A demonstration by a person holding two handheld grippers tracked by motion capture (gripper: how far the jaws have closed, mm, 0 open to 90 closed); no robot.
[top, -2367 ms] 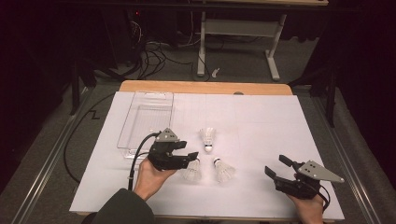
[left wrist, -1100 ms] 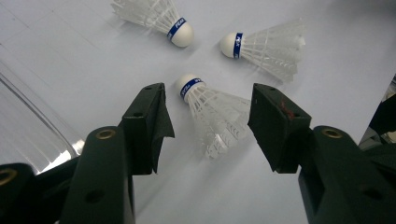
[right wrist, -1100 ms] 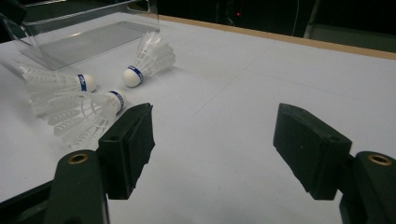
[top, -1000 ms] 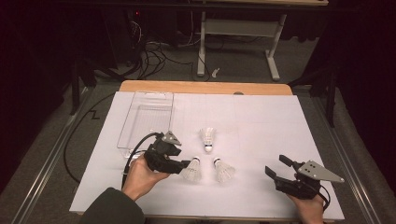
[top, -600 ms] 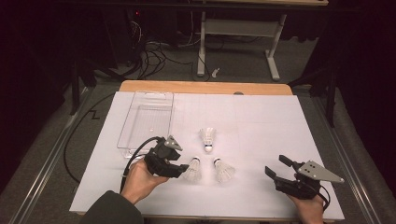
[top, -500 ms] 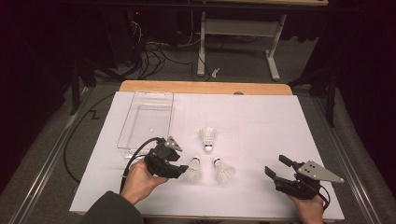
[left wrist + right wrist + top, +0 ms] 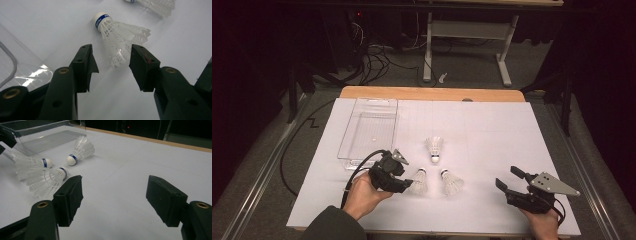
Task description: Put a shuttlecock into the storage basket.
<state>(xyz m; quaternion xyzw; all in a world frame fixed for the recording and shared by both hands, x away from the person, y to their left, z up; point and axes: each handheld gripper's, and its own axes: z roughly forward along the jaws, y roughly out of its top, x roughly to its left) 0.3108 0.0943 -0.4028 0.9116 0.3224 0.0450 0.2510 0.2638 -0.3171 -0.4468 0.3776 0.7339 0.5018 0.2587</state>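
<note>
Nearest the person, the left gripper (image 7: pixel 408 184) sits low over the counter (image 7: pixel 492 125) with its jaws spread, and the feather skirt of one shuttlecock (image 7: pixel 120 37) lies right in the gap between them. From the left gripper view the feathers sit just in front of the pads and I can't tell if either pad actually touches them. That shuttlecock is lying on its side on the white sheet, cork end with the blue band pointing away from the gripper.

Over on the other side, the right gripper (image 7: pixel 508 182) hovers near the front edge, jaws wide apart with nothing between them, well apart from the shuttlecocks.

Just beside the first shuttlecock there's a second one (image 7: pixel 452 183), also on its side, cork toward the far side. A bit farther back sits a third (image 7: pixel 434 148), cork pointing toward the person. The three are close together but apart from each other.

Then the clear tray (image 7: pixel 362 150), left of the shuttlecocks and running toward the far edge. It looks empty apart from a tiny speck on its floor that's too small to make out. All three shuttlecocks are outside it on the sheet. The tray's near corner is just beside the left gripper.
</note>
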